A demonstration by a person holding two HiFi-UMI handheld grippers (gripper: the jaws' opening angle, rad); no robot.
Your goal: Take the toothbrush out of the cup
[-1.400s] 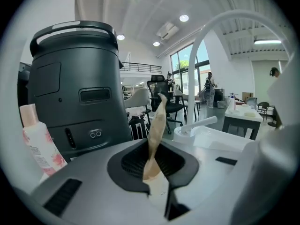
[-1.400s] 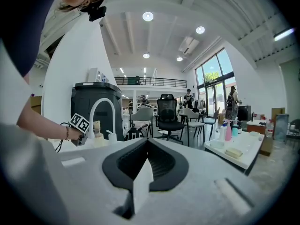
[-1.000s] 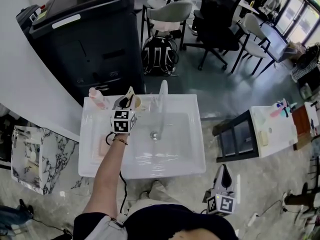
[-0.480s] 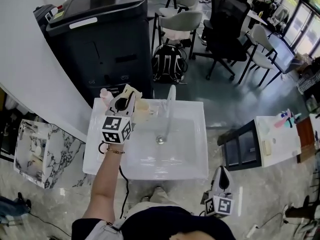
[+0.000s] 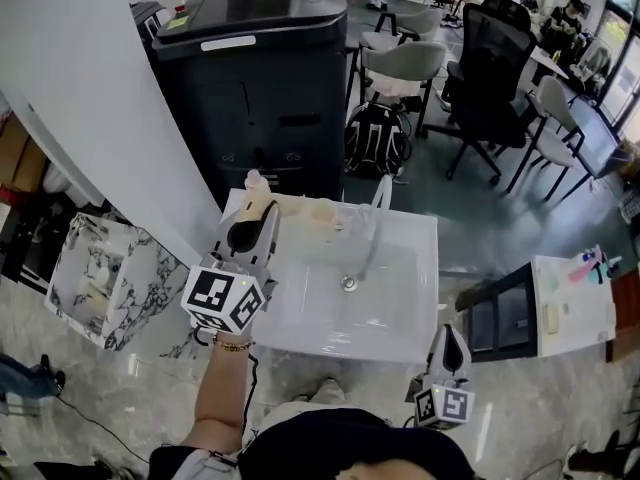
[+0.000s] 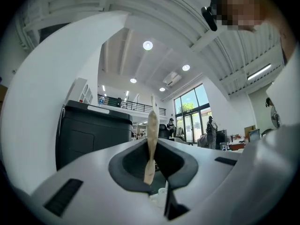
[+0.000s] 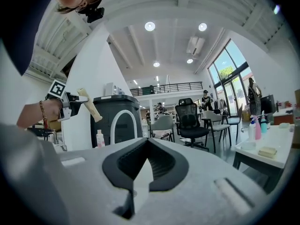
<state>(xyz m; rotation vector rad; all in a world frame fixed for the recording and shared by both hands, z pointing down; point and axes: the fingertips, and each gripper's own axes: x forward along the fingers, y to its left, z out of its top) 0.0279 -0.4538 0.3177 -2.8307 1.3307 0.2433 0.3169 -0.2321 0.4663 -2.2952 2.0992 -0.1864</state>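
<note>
My left gripper is raised above the left part of the white sink and is shut on a beige toothbrush. The brush stands upright between the pads in the left gripper view. From the right gripper view, the toothbrush sticks out of the left gripper in mid-air, tilted. A pale cup stands on the sink's back rim, right of and beyond the gripper, apart from the brush. My right gripper hangs low at the sink's right front corner, its jaws together with nothing between them.
A curved faucet rises at the sink's back, with a pink bottle at the back left corner. A large black machine stands behind the sink. Office chairs stand beyond it, with a white side table at the right.
My left gripper has risen and drawn back toward me from the cup area, carrying the toothbrush. The head view has tilted up. The right gripper has shifted only slightly.
</note>
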